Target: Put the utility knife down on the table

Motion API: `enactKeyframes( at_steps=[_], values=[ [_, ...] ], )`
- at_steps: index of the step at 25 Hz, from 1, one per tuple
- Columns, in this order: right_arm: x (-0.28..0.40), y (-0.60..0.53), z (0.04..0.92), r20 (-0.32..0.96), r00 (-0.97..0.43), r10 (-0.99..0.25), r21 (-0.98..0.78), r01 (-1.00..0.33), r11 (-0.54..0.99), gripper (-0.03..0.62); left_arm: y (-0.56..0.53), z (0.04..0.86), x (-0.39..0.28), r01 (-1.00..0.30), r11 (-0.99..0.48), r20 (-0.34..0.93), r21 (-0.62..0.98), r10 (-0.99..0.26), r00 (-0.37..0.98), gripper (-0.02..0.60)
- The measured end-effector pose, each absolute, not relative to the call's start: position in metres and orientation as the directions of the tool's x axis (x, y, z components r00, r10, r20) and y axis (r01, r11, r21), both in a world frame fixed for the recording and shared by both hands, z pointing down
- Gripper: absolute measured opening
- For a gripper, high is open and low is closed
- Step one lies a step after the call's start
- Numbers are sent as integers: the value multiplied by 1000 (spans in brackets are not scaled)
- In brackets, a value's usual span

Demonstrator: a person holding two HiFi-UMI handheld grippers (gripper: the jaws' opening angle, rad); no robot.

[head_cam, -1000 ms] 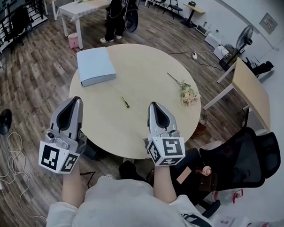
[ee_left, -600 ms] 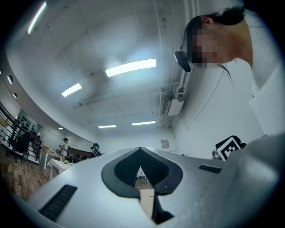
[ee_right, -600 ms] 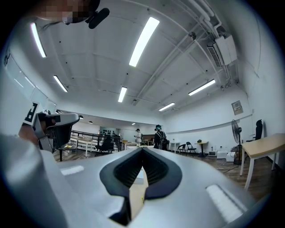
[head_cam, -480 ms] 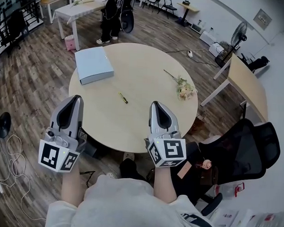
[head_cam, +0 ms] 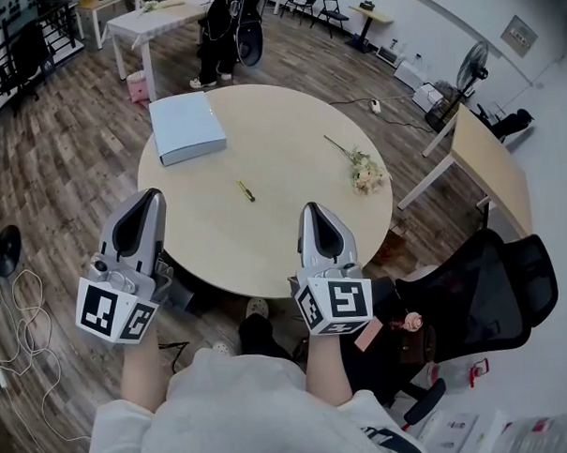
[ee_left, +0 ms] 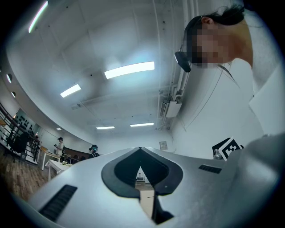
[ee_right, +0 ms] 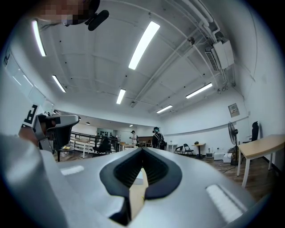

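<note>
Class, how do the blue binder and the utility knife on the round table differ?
The blue binder is large, flat and rectangular; the utility knife is small, thin and yellowish. The binder lies near the far-left edge, the knife near the middle. Both lie flat on the round table.

We've got the utility knife point(head_cam: 246, 191) at ctr of the table point(head_cam: 263, 258), w/ binder point(head_cam: 186, 127) behind-left of it, flowers point(head_cam: 365, 173) to its rt. Left gripper point(head_cam: 152, 194) & right gripper point(head_cam: 312, 209) are by the near edge.
</note>
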State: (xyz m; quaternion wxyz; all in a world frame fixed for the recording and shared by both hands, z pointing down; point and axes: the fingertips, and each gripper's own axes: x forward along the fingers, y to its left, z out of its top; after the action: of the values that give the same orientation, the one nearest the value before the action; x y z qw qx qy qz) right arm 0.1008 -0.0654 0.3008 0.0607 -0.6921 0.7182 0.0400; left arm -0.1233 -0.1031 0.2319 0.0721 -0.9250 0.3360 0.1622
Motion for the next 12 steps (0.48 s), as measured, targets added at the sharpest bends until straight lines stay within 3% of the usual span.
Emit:
enactKeyframes(
  at_steps=[12],
  values=[
    [95,-66,299,-140,-52,-989,-33,-998,57,11,-104,233,-130,-656,-755,-353,-8,-611,708,8]
  ],
)
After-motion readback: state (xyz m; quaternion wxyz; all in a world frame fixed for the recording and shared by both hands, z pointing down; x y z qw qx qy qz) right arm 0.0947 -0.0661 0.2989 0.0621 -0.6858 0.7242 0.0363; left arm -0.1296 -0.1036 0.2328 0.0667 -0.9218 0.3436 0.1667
